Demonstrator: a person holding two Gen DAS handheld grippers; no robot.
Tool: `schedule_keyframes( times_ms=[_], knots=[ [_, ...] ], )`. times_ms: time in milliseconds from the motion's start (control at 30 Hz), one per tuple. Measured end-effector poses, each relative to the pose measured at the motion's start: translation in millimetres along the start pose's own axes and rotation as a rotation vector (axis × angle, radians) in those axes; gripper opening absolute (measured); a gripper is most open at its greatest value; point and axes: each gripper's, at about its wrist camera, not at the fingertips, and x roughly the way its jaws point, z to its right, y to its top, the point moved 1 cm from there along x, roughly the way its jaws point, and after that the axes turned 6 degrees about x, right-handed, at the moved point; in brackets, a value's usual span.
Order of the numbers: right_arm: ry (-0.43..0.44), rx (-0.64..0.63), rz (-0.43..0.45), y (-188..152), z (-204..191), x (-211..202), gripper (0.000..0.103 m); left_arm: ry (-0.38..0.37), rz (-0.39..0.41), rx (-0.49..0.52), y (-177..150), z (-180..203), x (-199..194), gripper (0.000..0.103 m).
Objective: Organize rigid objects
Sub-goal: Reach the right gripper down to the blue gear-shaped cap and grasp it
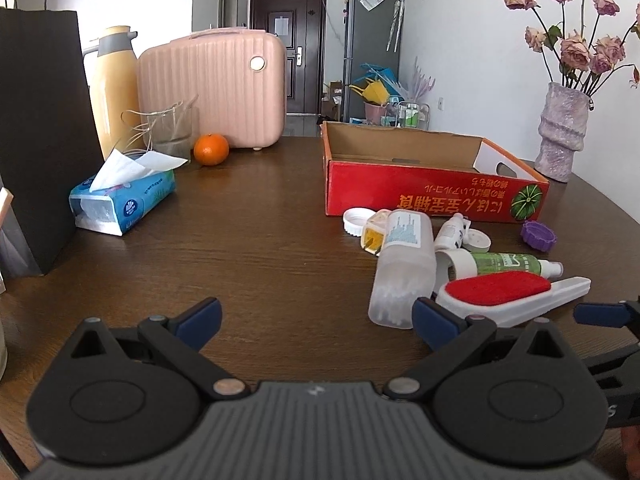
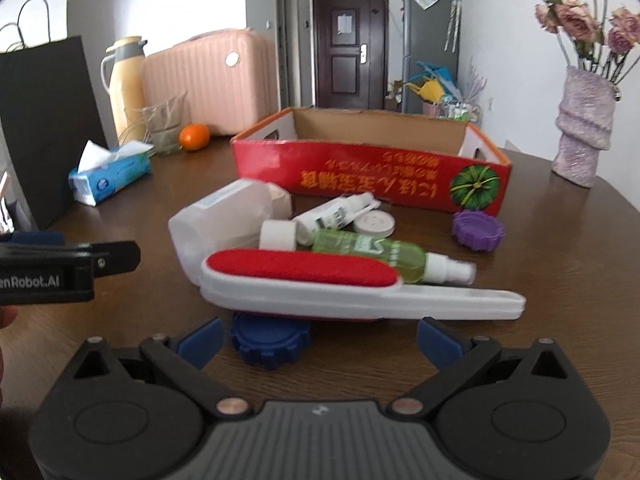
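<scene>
A pile of small items lies in front of an open red cardboard box (image 1: 424, 196) (image 2: 372, 180). It holds a white lint brush with a red pad (image 1: 500, 292) (image 2: 320, 280), a frosted plastic container (image 1: 404, 268) (image 2: 224, 220), a green spray bottle (image 1: 512, 264) (image 2: 384, 256), a small white spray bottle (image 2: 336, 216), a white lid (image 1: 356, 220), a purple lid (image 1: 538, 236) (image 2: 478, 230) and a blue lid (image 2: 270, 340). My left gripper (image 1: 316, 320) is open and empty, left of the pile. My right gripper (image 2: 320, 336) is open, just before the brush and blue lid.
On the brown table (image 1: 260, 240) stand a tissue pack (image 1: 120, 200), an orange (image 1: 211, 149), a glass jar (image 1: 172, 132), a yellow thermos (image 1: 116, 88), a pink case (image 1: 216, 92), a black paper bag (image 1: 40, 140) and a vase of flowers (image 1: 560, 136).
</scene>
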Motion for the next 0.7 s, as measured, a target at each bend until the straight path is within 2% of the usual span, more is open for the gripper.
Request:
schedule_keyframes(
  times_ms=[267, 333, 467, 533, 567, 700],
  knots=[
    [0.012, 0.003, -0.041, 2, -9, 24, 0.093, -0.011, -0.009, -0.012, -3, -9, 4, 0.103],
    [0.016, 0.007, -0.044, 2, -11, 26, 0.083, -0.013, -0.009, -0.014, -4, -10, 4, 0.103],
    [0.017, 0.002, -0.044, 1, -14, 29, 0.079, -0.017, -0.009, -0.022, -5, -12, 3, 0.103],
    [0.018, -0.003, -0.047, 0, -15, 30, 0.067, -0.018, -0.009, -0.024, -5, -13, 3, 0.103],
    [0.015, -0.008, -0.044, 0, -16, 30, 0.066, -0.018, -0.008, -0.025, -5, -14, 2, 0.103],
    [0.034, -0.013, -0.041, -1, -18, 26, 0.052, -0.012, -0.011, -0.028, -7, -15, -1, 0.103]
  ],
)
